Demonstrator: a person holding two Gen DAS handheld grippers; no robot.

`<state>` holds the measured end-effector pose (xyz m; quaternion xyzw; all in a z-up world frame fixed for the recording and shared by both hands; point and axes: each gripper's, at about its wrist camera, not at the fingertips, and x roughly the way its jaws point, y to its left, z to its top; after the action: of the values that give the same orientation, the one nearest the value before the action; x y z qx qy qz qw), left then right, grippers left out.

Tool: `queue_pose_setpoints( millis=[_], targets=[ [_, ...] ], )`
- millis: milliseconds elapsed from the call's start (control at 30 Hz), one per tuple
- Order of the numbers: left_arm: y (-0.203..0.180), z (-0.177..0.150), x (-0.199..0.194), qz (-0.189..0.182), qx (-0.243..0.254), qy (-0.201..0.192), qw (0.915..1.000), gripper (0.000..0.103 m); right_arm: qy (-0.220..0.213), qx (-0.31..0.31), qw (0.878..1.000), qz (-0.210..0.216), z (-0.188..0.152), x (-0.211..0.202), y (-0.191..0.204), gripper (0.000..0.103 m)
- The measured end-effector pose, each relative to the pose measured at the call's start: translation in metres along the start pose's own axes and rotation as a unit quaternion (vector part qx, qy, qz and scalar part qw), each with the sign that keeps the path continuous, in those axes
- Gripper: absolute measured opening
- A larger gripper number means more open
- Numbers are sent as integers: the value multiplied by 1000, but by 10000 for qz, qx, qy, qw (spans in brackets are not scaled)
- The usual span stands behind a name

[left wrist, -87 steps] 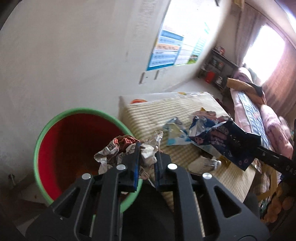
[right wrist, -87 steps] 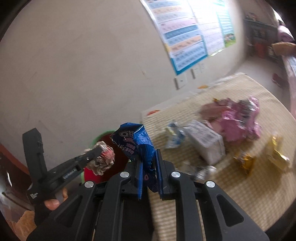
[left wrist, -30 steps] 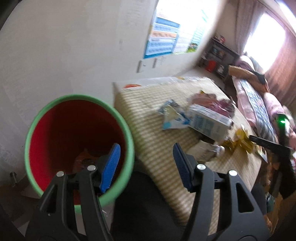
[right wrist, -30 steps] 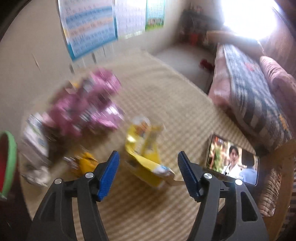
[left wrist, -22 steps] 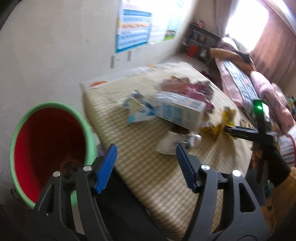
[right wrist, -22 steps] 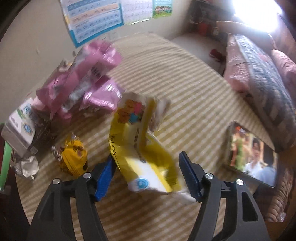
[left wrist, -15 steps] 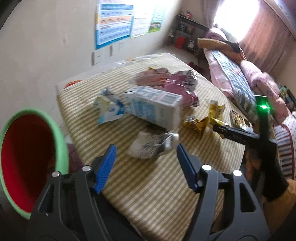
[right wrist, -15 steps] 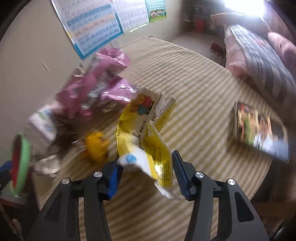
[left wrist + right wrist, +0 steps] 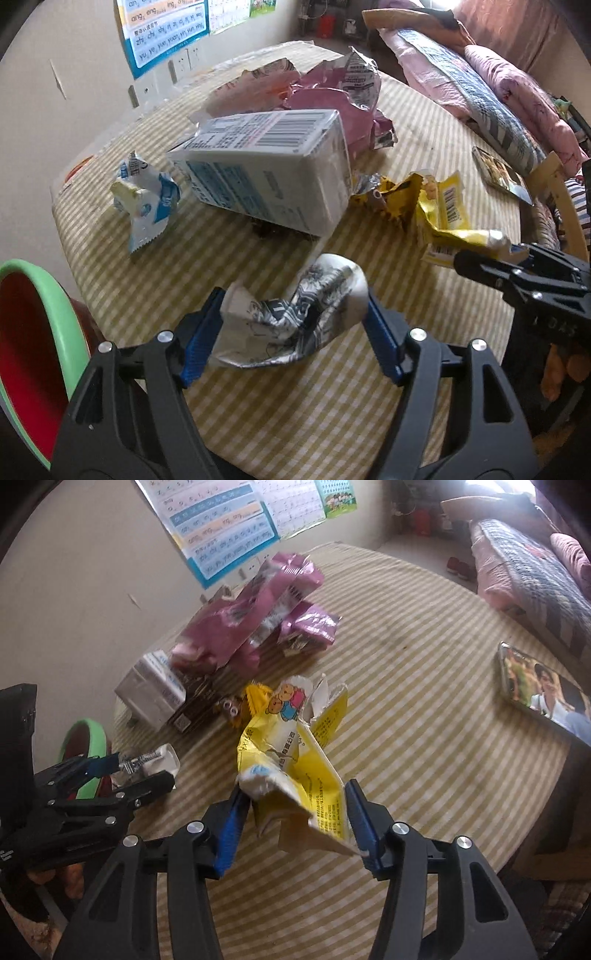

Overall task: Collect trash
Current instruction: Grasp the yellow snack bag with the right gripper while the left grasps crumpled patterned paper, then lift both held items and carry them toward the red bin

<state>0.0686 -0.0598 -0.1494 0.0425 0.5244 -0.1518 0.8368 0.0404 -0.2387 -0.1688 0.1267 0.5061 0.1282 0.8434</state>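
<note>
While L gripper (image 9: 291, 332) brackets crumpled cup (image 9: 291, 317), R gripper (image 9: 295, 823) maybe touching yellow wrapper (image 9: 295, 760).

Left gripper (image 9: 293, 332) spread around crumpled wrapper (image 9: 291, 317)

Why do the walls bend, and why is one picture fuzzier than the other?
Both views use fisheye lenses, so edges curve. Left wrist view: crisp, barcode readable on the milk carton. Right wrist view: motion-smeared pink wrappers; window light washes out its top right corner.

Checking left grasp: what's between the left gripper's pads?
A crumpled black-and-white printed wrapper lies between the open left gripper's pads, on the striped tablecloth; left wrist view shows it.
</note>
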Motion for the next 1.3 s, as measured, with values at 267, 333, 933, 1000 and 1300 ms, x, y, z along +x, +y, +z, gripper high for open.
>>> queue_pose_setpoints(
  millis=[267, 333, 933, 1000, 1300],
  targets=[
    [6, -7, -5, -154, -290, -60, 9994, 64, 20, 278, 9996, 63, 2, 7, -12, 57],
    [8, -9, -8, -183, -391, -63, 9990, 64, 36, 289, 9995, 79, 1, 7, -13, 57],
    [28, -20, -30, -193, -1010, -380, 9940, 64, -6, 2, 10000, -89, -1, 11, -4, 30],
    [30, -21, -34, -208, -1064, -434, 9932, 64, 7, 11, 10000, -87, -1, 11, -5, 30],
    [31, -28, -27, -236, -1136, -339, 9927, 64, 45, 81, 10000, 10, 0, 10, -3, 41]
  ],
)
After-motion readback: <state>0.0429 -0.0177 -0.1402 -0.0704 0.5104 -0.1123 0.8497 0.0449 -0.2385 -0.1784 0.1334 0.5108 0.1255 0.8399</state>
